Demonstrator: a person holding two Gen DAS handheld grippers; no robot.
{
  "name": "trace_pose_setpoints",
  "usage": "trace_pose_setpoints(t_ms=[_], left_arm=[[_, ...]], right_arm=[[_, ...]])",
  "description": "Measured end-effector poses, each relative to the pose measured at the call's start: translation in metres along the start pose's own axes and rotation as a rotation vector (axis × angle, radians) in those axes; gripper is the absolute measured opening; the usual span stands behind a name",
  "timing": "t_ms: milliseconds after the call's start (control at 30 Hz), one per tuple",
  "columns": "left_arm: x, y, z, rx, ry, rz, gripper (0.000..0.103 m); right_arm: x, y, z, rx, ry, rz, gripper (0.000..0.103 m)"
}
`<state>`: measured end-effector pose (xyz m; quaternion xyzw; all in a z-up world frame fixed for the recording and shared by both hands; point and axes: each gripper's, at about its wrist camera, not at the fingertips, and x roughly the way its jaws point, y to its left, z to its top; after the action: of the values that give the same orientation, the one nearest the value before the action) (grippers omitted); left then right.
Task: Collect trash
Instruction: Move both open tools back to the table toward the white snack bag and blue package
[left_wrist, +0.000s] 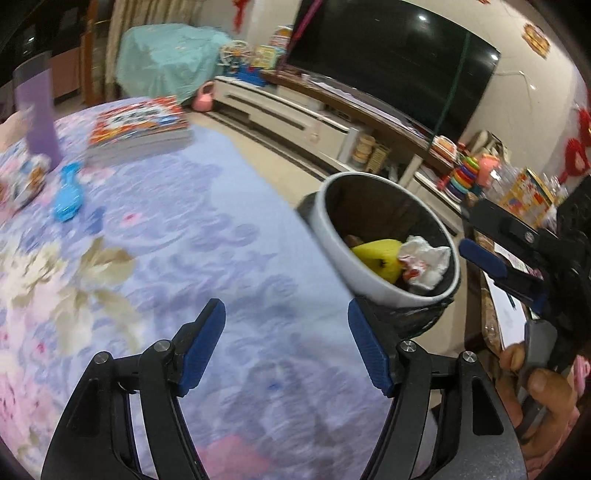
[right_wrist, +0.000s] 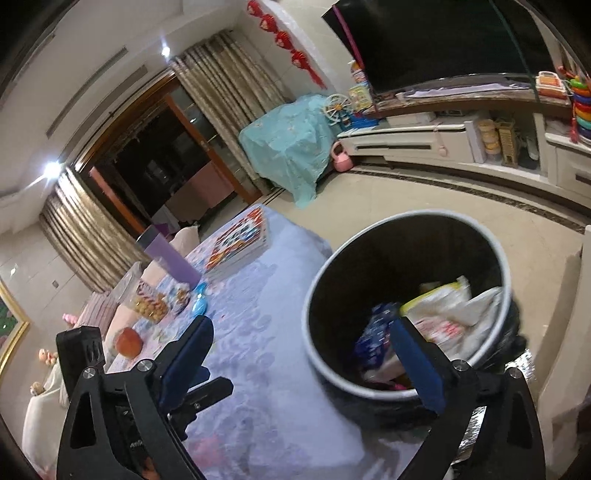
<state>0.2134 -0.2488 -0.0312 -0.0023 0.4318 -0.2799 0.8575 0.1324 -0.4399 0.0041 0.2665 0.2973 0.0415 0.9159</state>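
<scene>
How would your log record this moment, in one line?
left gripper: open, empty | right gripper: open, empty | trash bin: holds trash

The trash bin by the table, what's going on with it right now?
A person is clearing up with two hand-held grippers. Both the left gripper and the right gripper are open and empty. The trash bin beside the floral-covered table already holds crumpled paper and wrappers.

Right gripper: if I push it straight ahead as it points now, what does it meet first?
Probably the trash bin: the open right gripper points near its rim beside the floral tablecloth. Depth is unclear, so it might clip the rim.
</scene>
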Motion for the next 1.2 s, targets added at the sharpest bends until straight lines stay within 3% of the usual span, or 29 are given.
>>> trace_pose_setpoints(t_ms=[600, 1200], left_arm=[[-0.057, 0.137, -0.043, -0.23, -0.065, 0.198, 0.075], [-0.077, 0.204, -0.04, -0.287, -0.095, 0.302, 0.075]], right_arm=[[0.061, 0.073, -0.046, -0.102, 0.132, 0.054, 0.099], [0.111, 0.135, -0.059, -0.247, 0.148, 0.069, 0.099]])
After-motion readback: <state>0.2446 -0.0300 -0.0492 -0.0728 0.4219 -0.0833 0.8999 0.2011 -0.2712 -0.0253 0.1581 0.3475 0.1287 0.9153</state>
